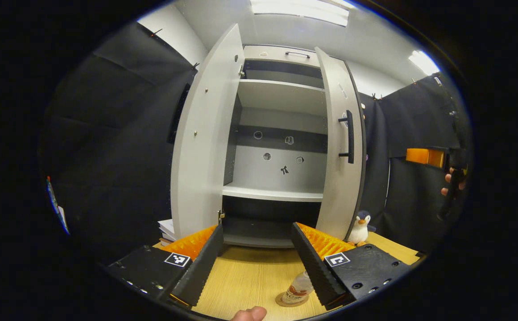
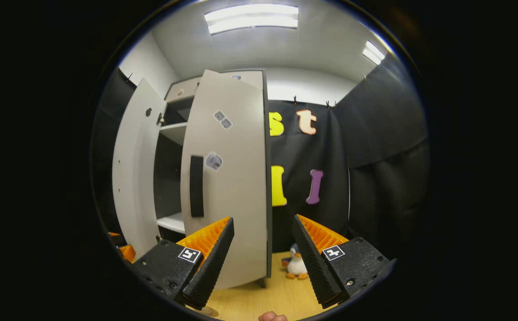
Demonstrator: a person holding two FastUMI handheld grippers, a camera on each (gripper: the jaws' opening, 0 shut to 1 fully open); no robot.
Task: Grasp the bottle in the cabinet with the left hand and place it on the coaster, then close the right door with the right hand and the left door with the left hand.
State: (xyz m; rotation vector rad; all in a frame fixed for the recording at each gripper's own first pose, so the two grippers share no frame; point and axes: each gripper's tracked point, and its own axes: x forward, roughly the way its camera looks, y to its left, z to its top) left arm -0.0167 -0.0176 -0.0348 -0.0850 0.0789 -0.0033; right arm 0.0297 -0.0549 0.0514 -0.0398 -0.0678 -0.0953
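The white cabinet (image 1: 276, 147) stands on the wooden table with both doors open and bare shelves. Its left door (image 1: 203, 147) swings out toward me; the right door (image 1: 341, 151) with a black handle (image 1: 349, 136) is partly open. A small clear bottle (image 1: 299, 287) stands on a round coaster (image 1: 285, 302) on the table, just left of my left gripper's right finger. My left gripper (image 1: 259, 272) is open and holds nothing. In the right gripper view, the right door (image 2: 227, 178) and its handle (image 2: 196, 186) are close ahead, and my right gripper (image 2: 261, 269) is open, its jaws apart on either side of the door's edge.
A penguin plush (image 1: 359, 228) sits on the table (image 1: 250, 272) to the right of the cabinet, also seen as the plush (image 2: 295, 264) past the door. A stack of papers (image 1: 167, 229) lies left of the cabinet. A hand holding the other gripper (image 1: 453, 178) is at far right.
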